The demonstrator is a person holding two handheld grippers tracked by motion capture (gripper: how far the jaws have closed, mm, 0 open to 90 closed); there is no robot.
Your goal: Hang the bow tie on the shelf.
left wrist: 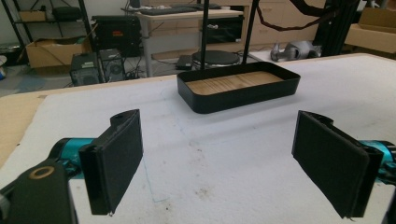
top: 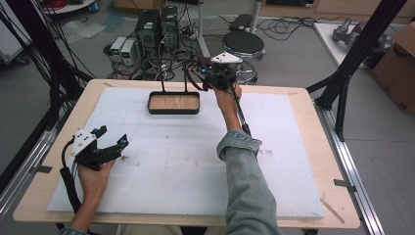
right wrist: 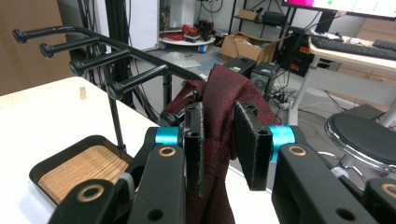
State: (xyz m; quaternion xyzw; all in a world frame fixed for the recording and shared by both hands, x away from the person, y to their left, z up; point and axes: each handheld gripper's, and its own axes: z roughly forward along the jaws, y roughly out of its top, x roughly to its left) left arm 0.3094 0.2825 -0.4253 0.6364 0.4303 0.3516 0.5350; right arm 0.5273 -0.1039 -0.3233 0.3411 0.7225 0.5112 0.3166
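right gripper (right wrist: 219,149) | clamps dark red cloth (right wrist: 229,93) | pegs (right wrist: 93,56) close-up

One tray (top: 173,111), one dark-red cloth (right wrist: 223,107)

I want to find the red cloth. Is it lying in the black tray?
No, the tray shows just its wooden bottom; the dark red cloth sits between the right gripper jaws.

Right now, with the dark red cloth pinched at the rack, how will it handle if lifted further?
Probably floppy: the dark red cloth bunches and hangs in folds between the right hand-held gripper pads. Likely light for its size. It may snag on the rack pegs close beside it.
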